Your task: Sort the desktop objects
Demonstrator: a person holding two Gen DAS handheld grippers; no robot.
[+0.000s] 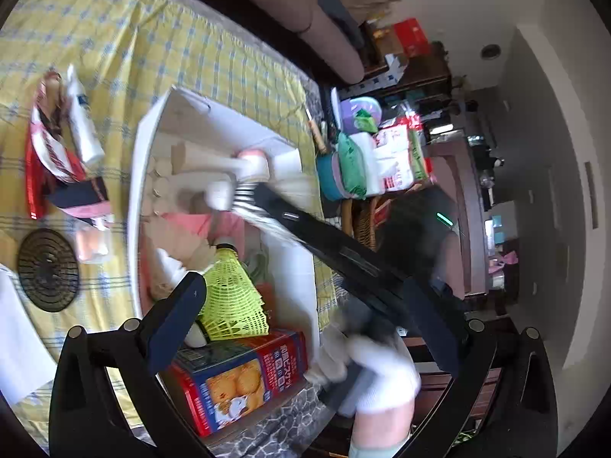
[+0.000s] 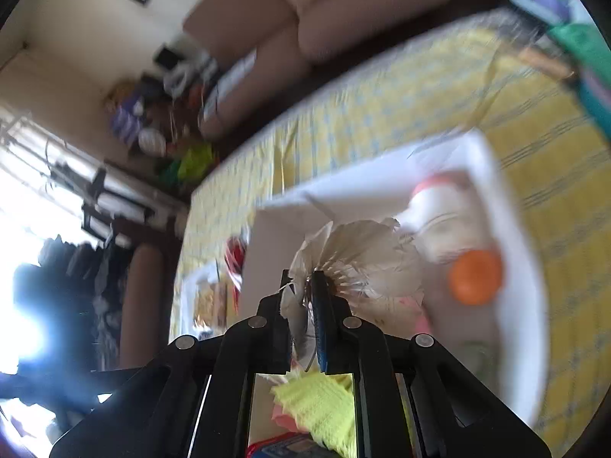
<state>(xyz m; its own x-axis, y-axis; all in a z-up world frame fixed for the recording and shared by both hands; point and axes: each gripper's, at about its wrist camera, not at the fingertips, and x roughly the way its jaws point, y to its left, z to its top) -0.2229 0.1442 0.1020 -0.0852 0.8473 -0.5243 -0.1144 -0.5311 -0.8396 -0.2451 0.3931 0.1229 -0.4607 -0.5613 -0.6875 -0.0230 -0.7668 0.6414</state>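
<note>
A white box (image 1: 142,152) stands on the yellow checked cloth and holds a yellow plastic shuttlecock (image 1: 233,297), a biscuit carton (image 1: 236,378), cardboard tubes and a pink item. My left gripper (image 1: 311,313) hangs open over the box's near end with nothing between its fingers. My right gripper (image 2: 301,282) is shut on the feathers of a white feather shuttlecock (image 2: 366,255) above the white box (image 2: 515,267). In the left wrist view the right gripper (image 1: 263,194), held by a white-gloved hand (image 1: 378,366), reaches into the box. A white bottle with an orange cap (image 2: 475,276) lies inside.
On the cloth left of the box lie a red-and-white packet (image 1: 49,152), a white tube (image 1: 82,122), a dark pouch (image 1: 82,194) and a round black grid (image 1: 47,271). A chair piled with bags (image 1: 366,160) stands past the table's edge, and a sofa (image 2: 305,19) behind.
</note>
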